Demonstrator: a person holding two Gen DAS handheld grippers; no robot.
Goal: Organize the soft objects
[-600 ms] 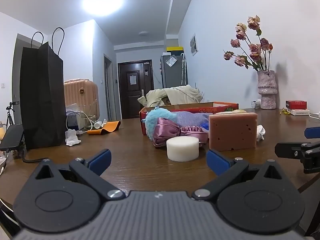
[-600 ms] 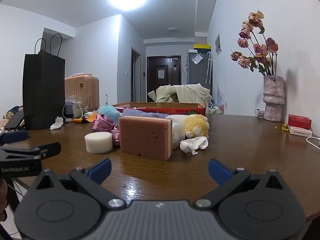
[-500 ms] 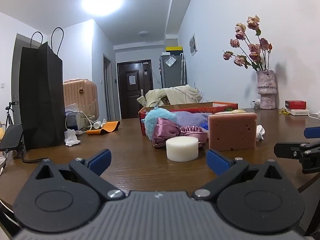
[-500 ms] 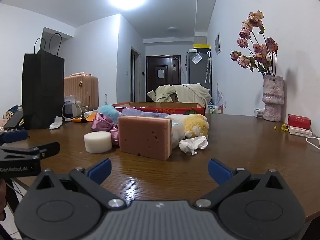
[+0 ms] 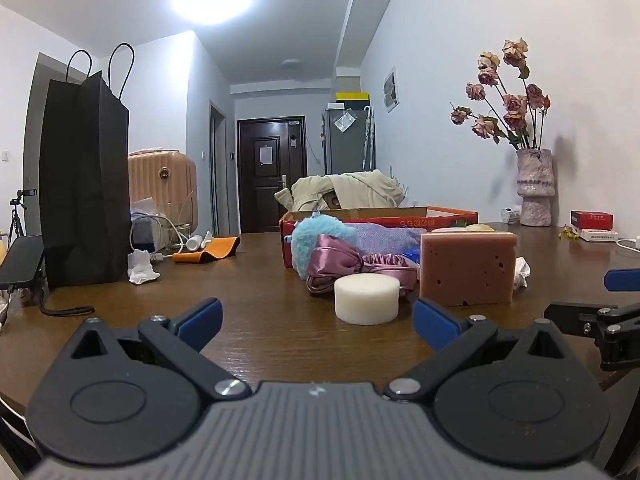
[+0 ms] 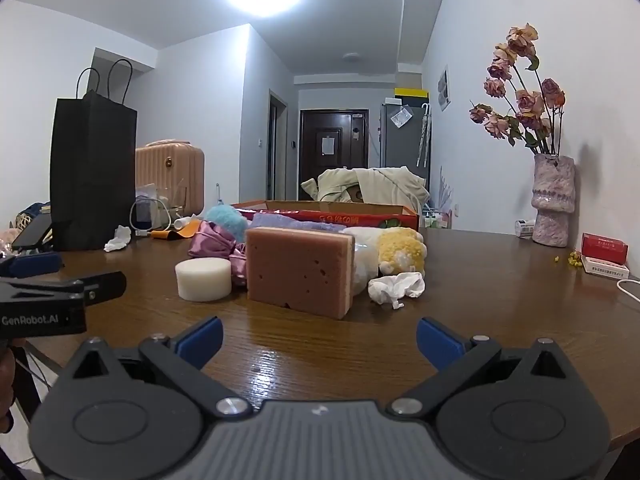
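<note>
**Soft items heaped at table centre; both grippers wide open and empty**

Left gripper point(image 5: 316, 318): lower centre of its own view, blue pads spread wide, nothing between them. Its tip also shows at the left edge of the right wrist view.

Right gripper point(image 6: 318, 334): lower centre of its own view, equally wide, holding nothing. Seen side-on at the right edge of the left wrist view.

Wooden table point(image 6: 500, 300): carries all items below.

White foam disc point(image 5: 367, 298): flat on the table, centre frame, nearest the left gripper.

Brown sponge block point(image 6: 299, 271): upright on its long edge, just right of the disc. Only the right wrist view shows its pale backing layer.

Pink satin scrunchie point(image 5: 340, 262): behind the disc, against a blue fluffy toy point(image 5: 316, 236) and purple cloth point(image 5: 384, 238).

Yellow plush point(image 6: 400, 250): right of the sponge; clear in the right wrist view, almost hidden behind the sponge in the left.

Crumpled white tissue point(image 6: 396, 286): in front of the plush; only a sliver shows in the left view.

Red cardboard box point(image 5: 400, 218): open, behind the heap.

Black paper bag point(image 5: 84, 184): upright, left of frame.

Vase of dried roses point(image 6: 554, 200): right of frame, against the wall.
</note>
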